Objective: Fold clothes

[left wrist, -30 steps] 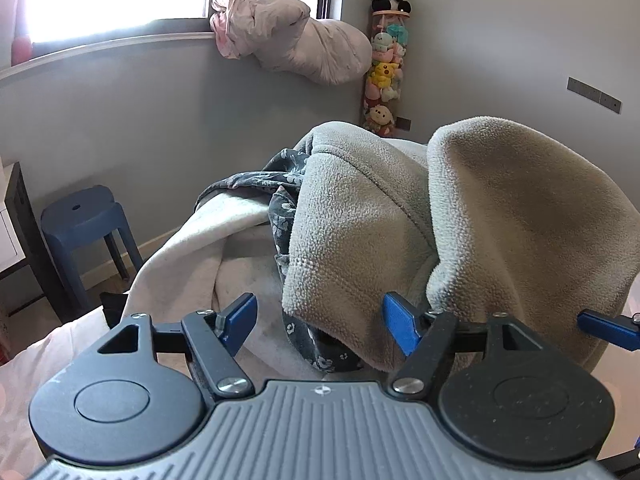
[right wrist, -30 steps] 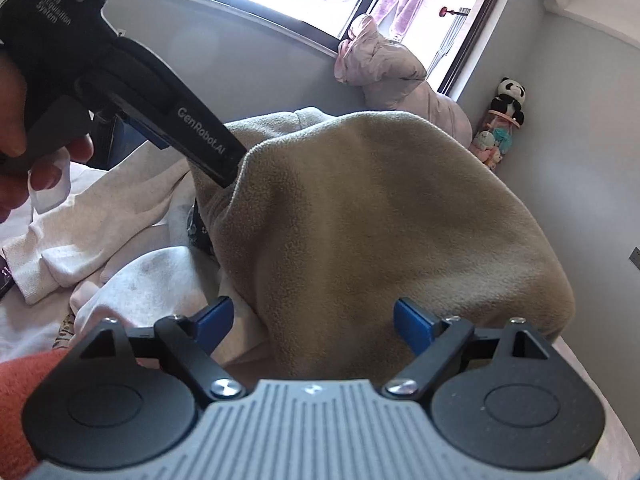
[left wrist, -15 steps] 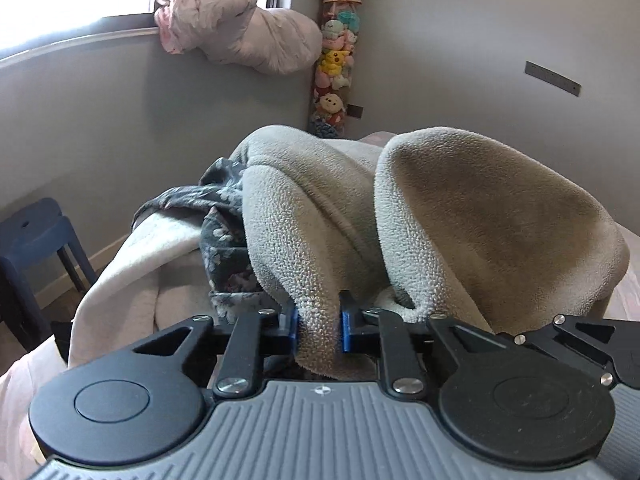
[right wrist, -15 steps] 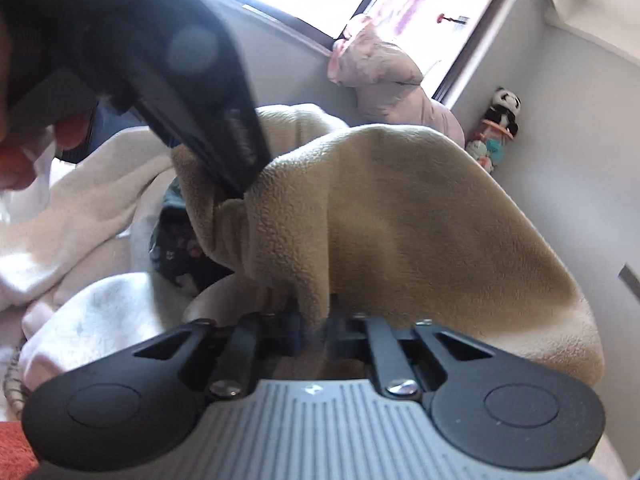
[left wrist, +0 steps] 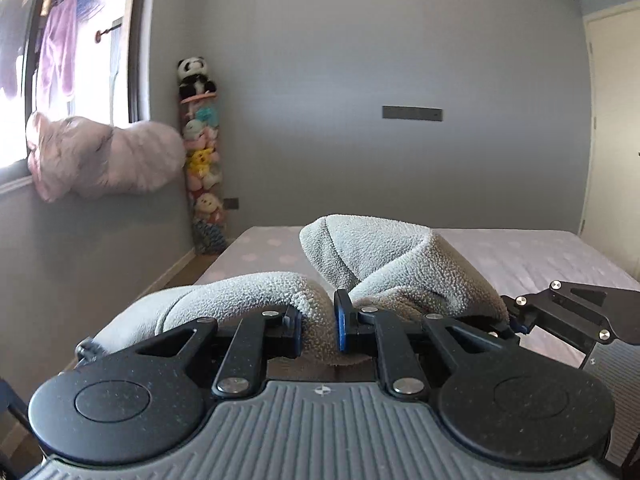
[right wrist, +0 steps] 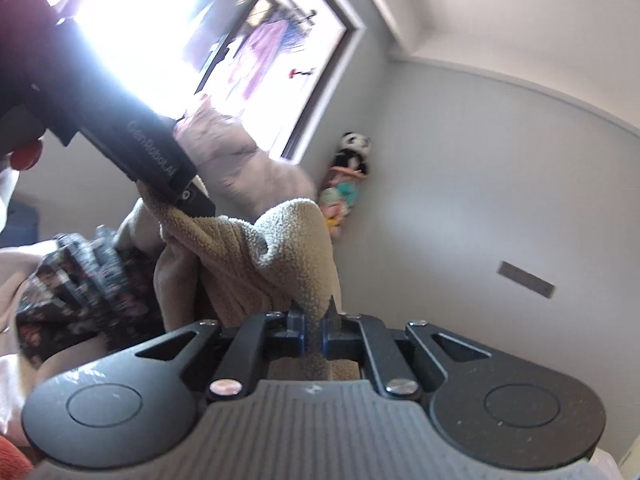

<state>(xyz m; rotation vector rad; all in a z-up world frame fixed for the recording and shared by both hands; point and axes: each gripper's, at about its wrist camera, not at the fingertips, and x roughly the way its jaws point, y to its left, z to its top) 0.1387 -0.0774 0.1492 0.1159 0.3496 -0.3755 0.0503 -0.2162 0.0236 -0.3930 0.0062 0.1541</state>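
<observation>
Both claws are clamped on the same grey-beige fleece garment [left wrist: 384, 264], which hangs in the air between them, clear of the bed [left wrist: 540, 256]. The left claw [left wrist: 318, 326] pinches a thick roll of the fleece edge between its blue pads, and the right claw [right wrist: 316, 334] bites a thinner fold of the same cloth; each pair of jaws has just been closing, with fleece between them. In the right wrist view the left tool shows at the upper left, its tip buried in the fleece, and below it on the left lies a heap of other laundry, among it a dark floral garment [right wrist: 76, 292]. In the left wrist view the right tool shows at the near right, just beside the cloth. The step in hand looks like lifting the garment off the heap to open it out. The next move likely calls for drawing the two claws apart so the fleece hangs flat, then laying it on the bare pink sheet at the far side, keeping both grips firm, since thick fleece can slip.
</observation>
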